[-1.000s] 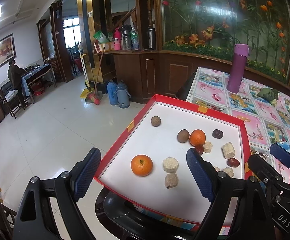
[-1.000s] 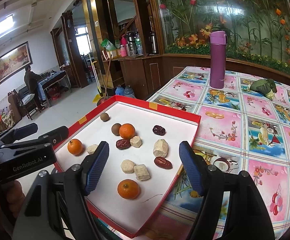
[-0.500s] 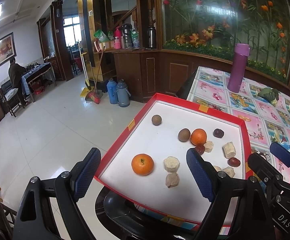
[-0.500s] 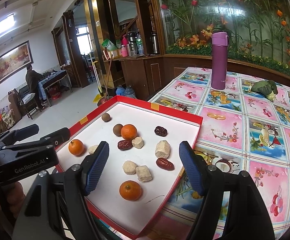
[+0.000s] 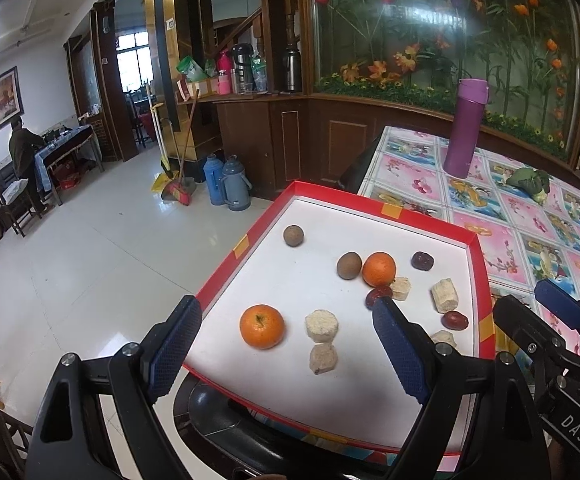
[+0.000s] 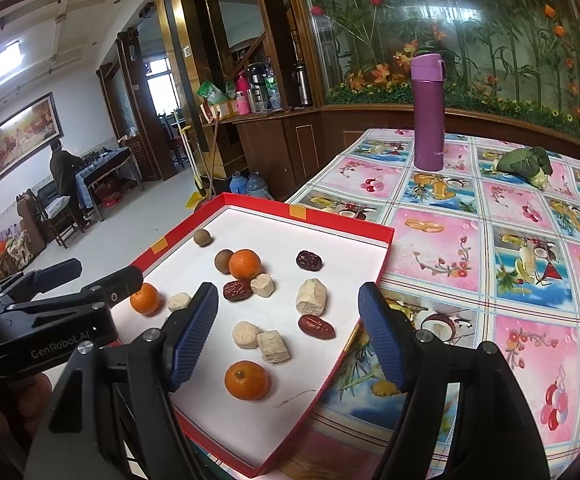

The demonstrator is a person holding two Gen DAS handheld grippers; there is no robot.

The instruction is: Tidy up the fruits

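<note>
Both grippers hang open above the near end of the tray, holding nothing: left gripper (image 5: 285,344) with its blue pads spread wide either side of the nearest left-side orange (image 5: 261,326), right gripper (image 6: 287,334) spread over the tray's near right part. Compared with a second ago both views sit a touch closer and lower over the fruit; the fruit itself has not moved. Red-rimmed white tray (image 6: 386,240) sits at the table corner, its left edge overhanging the floor. Nearest in the right view: an orange (image 6: 247,380), then two pale chunks (image 6: 261,340) touching each other, a red date (image 6: 316,326) just right of them. In the middle, a bigger pale chunk (image 6: 311,297), another date (image 6: 237,290) touching a small pale piece (image 6: 262,285). Behind them a third orange (image 6: 244,264) touching a brown round fruit (image 6: 222,260); a dark date (image 6: 308,260) lies apart to the right. Farthest in the tray, a lone brown ball (image 6: 202,237) near the left rim. Beyond the tray, on the flowered tablecloth (image 6: 490,216), a purple flask (image 6: 428,112) stands upright, with a green leafy bundle (image 6: 524,164) to its right. Far left across the room a person (image 6: 63,168) stands at a table.
</note>
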